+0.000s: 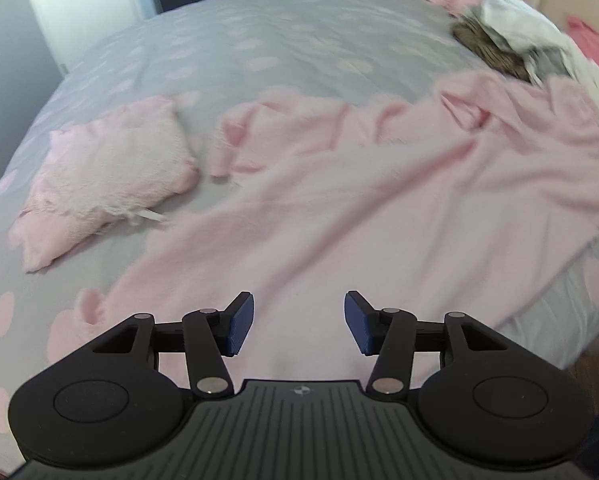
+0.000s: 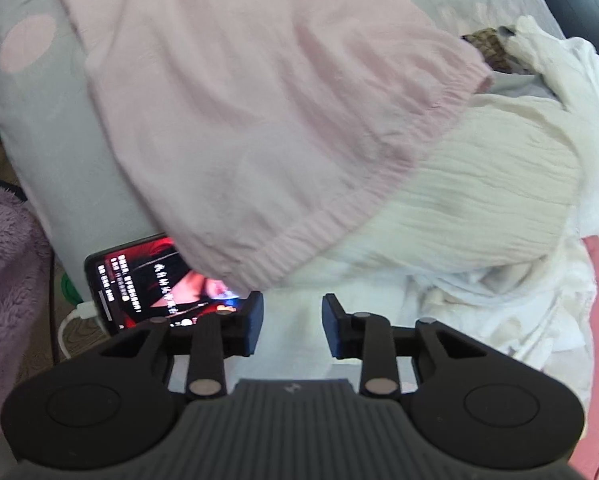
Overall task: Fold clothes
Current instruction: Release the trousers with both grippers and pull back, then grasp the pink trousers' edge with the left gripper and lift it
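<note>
A pale pink garment (image 1: 339, 208) lies spread, rumpled, across the bed.

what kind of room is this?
Most likely a bedroom: a bed with a grey, pink-dotted cover, loose clothes such as a pink garment spread on it, and a door at the far wall.

Phone (image 2: 155, 280) screen shows white text lines, too blurred to read; no other legible text.

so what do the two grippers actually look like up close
Both match: the left gripper and right gripper have matte black linkage arms with silver pivot pins, dark blue ribbed pads on the fingers, round black side housings and a grey ribbed centre plate with a small emblem. No cables or sleeves show.
</note>
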`<act>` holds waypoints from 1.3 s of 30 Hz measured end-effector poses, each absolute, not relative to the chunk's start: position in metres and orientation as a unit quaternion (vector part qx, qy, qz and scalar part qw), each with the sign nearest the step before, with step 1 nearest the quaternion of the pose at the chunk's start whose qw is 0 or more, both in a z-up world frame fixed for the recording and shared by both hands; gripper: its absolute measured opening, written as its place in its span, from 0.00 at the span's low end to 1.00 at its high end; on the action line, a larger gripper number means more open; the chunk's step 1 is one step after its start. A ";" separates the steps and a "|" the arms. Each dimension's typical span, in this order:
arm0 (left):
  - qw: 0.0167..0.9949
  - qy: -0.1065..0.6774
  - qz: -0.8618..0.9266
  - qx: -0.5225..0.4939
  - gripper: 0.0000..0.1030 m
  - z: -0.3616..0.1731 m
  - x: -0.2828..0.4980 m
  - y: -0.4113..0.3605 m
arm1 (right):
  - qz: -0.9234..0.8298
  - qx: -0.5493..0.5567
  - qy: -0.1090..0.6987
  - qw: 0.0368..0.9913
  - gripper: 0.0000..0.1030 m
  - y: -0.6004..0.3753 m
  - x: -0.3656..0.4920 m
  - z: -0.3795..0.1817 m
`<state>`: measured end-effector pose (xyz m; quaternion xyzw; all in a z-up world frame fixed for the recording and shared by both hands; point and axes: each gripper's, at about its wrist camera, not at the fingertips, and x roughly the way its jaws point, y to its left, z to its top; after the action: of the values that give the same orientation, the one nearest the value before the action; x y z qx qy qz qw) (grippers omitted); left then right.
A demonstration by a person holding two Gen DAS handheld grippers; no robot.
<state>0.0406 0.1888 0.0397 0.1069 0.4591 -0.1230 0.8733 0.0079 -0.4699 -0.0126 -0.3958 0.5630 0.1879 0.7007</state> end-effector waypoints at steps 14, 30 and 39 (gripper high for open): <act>0.885 0.451 -0.108 0.039 0.55 0.040 0.174 0.183 | 0.079 -0.300 0.480 0.821 0.37 -0.452 0.125 0.041; 0.856 0.506 -0.103 0.024 0.45 -0.031 0.257 0.165 | -0.015 0.040 0.511 0.859 0.22 -0.497 0.254 -0.017; 0.895 0.442 -0.051 -0.029 0.02 0.003 0.269 0.192 | -0.089 0.039 0.449 0.888 0.21 -0.516 0.249 -0.011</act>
<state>0.2686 0.1918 0.0031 -0.0290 0.4422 -0.0507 0.8950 0.2486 -0.5160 -0.0110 0.0387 0.4487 -0.0888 0.8884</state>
